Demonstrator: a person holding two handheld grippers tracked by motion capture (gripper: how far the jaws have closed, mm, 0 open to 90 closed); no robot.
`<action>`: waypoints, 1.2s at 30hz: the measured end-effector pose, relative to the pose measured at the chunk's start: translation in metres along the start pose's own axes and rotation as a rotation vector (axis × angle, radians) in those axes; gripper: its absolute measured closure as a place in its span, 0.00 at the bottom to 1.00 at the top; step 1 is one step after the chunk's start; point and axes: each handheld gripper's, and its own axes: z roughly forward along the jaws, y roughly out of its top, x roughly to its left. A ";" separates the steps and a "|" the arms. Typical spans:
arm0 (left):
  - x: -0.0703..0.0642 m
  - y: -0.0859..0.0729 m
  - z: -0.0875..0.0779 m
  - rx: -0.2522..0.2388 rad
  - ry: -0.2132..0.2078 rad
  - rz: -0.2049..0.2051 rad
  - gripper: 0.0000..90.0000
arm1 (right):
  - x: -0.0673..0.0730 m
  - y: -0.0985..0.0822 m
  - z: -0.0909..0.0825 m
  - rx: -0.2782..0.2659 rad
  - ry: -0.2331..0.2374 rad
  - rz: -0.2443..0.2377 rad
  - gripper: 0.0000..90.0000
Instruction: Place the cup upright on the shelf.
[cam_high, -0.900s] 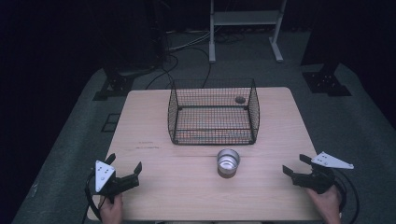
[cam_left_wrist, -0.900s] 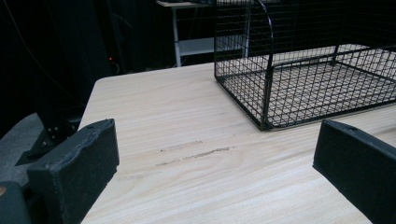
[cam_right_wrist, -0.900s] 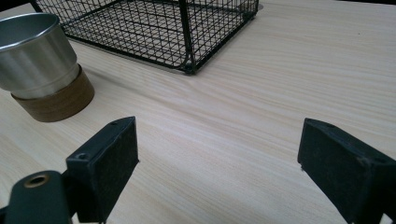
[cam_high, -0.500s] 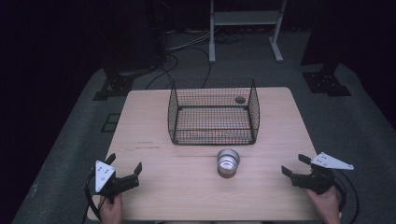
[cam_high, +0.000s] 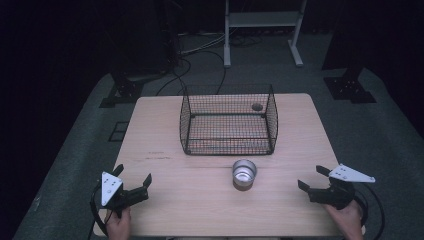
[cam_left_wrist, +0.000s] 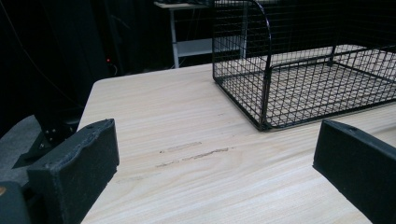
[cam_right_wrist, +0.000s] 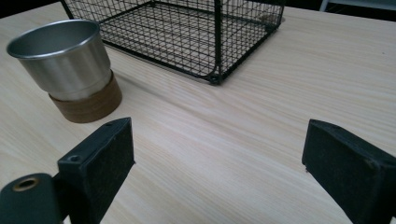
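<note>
Dark room, grey carpet (cam_high: 75, 165), metal rack (cam_high: 262, 20)

A steel cup (cam_high: 244, 173) stands upright, seemingly on a brown base.

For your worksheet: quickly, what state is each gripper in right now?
Left gripper: open, holding nothing.
Right gripper: open, holding nothing; the metal cup stands apart from it.

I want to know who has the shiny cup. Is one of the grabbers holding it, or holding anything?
Nothing is held. The left gripper and right gripper are both open over bare table, and the metal cup stands alone before the wire basket.
</note>
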 end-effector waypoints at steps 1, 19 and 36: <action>0.000 0.000 0.000 -0.001 -0.001 0.001 0.00 | 0.001 0.000 0.000 -0.001 0.004 -0.001 0.09; 0.000 0.001 0.000 -0.005 0.000 0.000 0.00 | 0.016 0.005 0.006 0.021 0.051 -0.056 0.03; -0.001 0.001 0.000 -0.007 0.000 -0.001 0.00 | 0.031 0.009 0.014 0.047 0.085 -0.102 0.03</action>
